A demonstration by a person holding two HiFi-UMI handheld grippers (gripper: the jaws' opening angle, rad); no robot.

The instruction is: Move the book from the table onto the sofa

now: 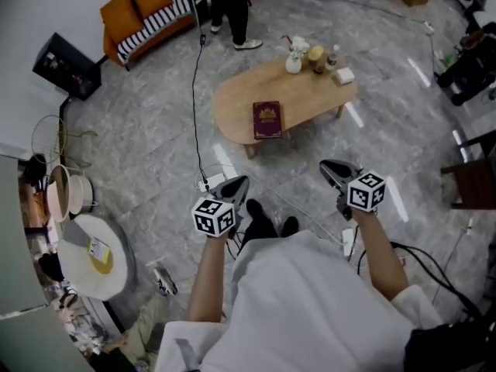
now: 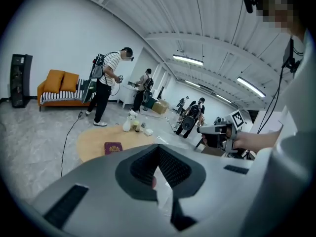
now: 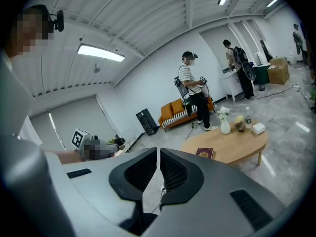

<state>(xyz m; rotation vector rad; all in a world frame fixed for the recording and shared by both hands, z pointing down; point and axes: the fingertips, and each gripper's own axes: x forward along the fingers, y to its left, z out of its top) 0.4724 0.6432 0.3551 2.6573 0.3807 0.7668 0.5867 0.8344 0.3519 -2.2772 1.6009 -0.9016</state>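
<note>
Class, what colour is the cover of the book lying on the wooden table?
Dark maroon with a gold emblem; the book shows best in the head view.

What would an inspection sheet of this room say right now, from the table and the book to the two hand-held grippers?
Surface: oval wooden table, bare at its left end.
Job's things: maroon book lies flat on the table; orange sofa stands far off by the wall.
Clutter: white vase, jar, bottle and small white box grouped at one end, apart from the book.
Grippers: left gripper and right gripper both shut, empty, short of the table.
Cables: black cable runs over the floor past the table's left end.
Surroundings: person standing by the sofa; dark chair at right.
</note>
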